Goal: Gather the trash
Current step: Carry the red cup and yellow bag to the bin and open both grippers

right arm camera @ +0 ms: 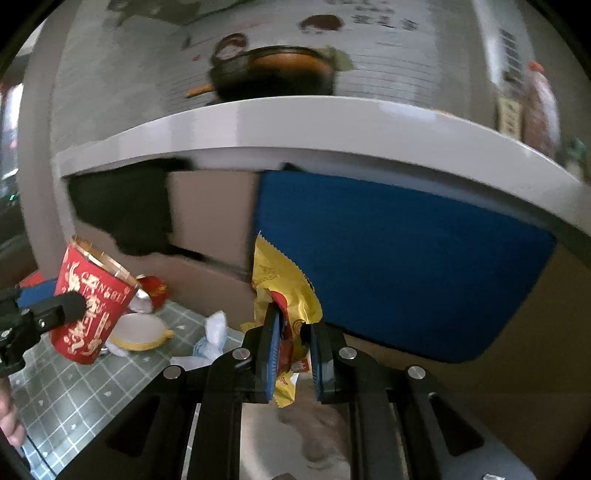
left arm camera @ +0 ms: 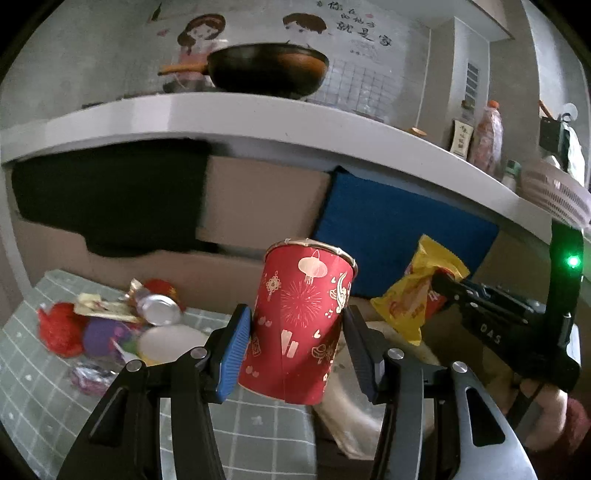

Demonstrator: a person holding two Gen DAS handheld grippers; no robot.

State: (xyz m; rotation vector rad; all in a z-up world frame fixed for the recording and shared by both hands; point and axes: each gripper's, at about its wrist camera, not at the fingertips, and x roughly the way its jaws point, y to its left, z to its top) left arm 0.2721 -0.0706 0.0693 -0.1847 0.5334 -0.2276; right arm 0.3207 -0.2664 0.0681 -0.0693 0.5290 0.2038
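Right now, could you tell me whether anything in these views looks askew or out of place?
Yes: litter is heaped on the checked cloth, including a crushed can. The red paper cup tilts in the left jaws, and the yellow snack bag in the right is crumpled.

A grey wall (left arm camera: 92, 55) carries cartoon stickers of two figures (left arm camera: 201, 31) and dark lettering. Below it runs a pale countertop (left arm camera: 258, 114) bearing a black wok (left arm camera: 267, 68), bottles (left arm camera: 487, 133) and a pink basket (left arm camera: 554, 192). Underneath hang black (left arm camera: 110, 195) and blue cloths (left arm camera: 399, 225) against brown cardboard (left arm camera: 266, 206). A green checked tablecloth (left arm camera: 33, 373) covers the low table
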